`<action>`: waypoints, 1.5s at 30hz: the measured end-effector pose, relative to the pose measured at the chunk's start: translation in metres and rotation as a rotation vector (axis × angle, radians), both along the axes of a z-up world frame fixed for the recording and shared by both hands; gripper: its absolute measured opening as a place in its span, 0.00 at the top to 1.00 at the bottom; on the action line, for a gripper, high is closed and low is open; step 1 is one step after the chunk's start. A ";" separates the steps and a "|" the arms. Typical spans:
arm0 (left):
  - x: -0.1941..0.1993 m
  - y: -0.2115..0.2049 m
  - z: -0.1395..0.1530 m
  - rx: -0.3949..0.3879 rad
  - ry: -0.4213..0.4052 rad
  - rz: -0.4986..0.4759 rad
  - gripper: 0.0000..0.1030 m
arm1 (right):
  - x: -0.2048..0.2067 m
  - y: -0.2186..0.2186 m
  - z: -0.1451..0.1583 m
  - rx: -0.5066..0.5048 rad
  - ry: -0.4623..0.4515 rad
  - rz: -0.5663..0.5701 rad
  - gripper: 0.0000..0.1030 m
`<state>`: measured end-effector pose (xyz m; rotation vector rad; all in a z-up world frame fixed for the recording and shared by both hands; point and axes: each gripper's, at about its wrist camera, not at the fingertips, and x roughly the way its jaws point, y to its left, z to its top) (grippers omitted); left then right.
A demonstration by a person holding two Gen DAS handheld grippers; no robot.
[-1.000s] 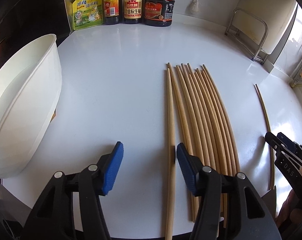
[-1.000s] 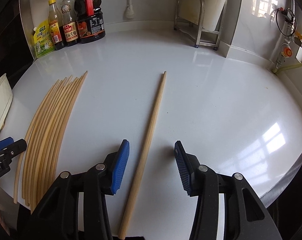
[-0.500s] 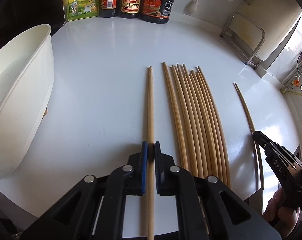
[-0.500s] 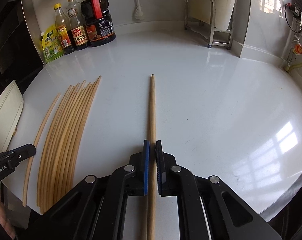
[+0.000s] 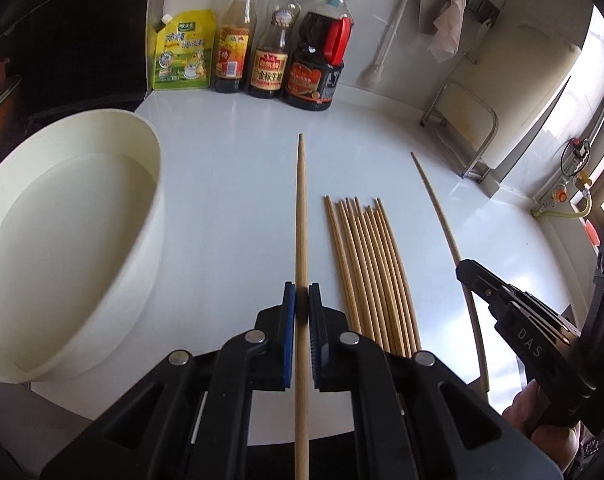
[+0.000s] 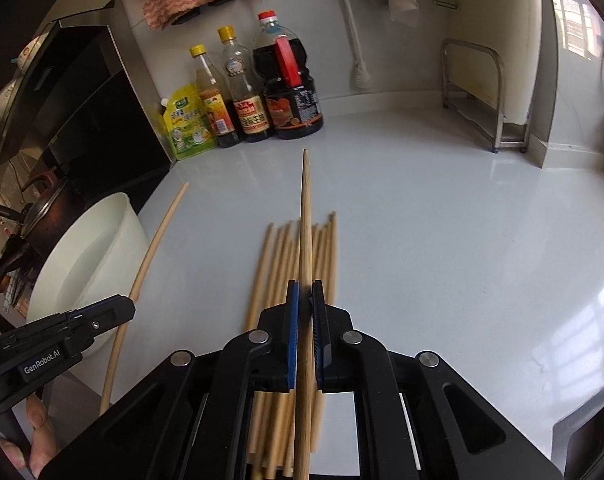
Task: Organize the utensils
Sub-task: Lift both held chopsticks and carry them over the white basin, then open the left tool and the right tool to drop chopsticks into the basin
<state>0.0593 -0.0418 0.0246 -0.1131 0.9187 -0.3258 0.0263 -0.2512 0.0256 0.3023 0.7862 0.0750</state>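
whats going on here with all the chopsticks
A person is sorting chopsticks with two handheld grippers. The left gripper and the right gripper each have their jaws shut on one chopstick. The other chopsticks lie in a row on the white counter, beside a white tub.

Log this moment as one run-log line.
left hand-held gripper: shut on chopstick | right hand-held gripper: shut on chopstick | chopstick bundle: on counter | white tub: left
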 end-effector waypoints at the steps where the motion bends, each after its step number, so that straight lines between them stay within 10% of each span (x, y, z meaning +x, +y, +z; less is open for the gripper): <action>1: 0.000 0.009 0.007 -0.004 -0.016 0.012 0.93 | 0.005 0.010 0.009 0.011 -0.016 0.023 0.94; 11: 0.021 0.131 0.044 0.018 -0.113 0.202 0.93 | 0.077 0.143 0.053 0.071 -0.071 0.265 0.94; 22: 0.054 0.205 0.009 0.039 -0.022 0.300 0.93 | 0.136 0.259 0.028 0.084 0.077 0.424 0.94; 36: 0.066 0.223 -0.029 0.017 0.076 0.321 0.91 | 0.144 0.277 -0.006 0.047 0.190 0.423 0.90; 40: 0.058 0.229 -0.024 0.015 0.045 0.350 0.56 | 0.139 0.271 0.000 0.042 0.158 0.407 0.85; 45: 0.045 0.229 -0.013 0.040 0.000 0.364 0.55 | 0.130 0.262 0.006 0.055 0.139 0.394 0.85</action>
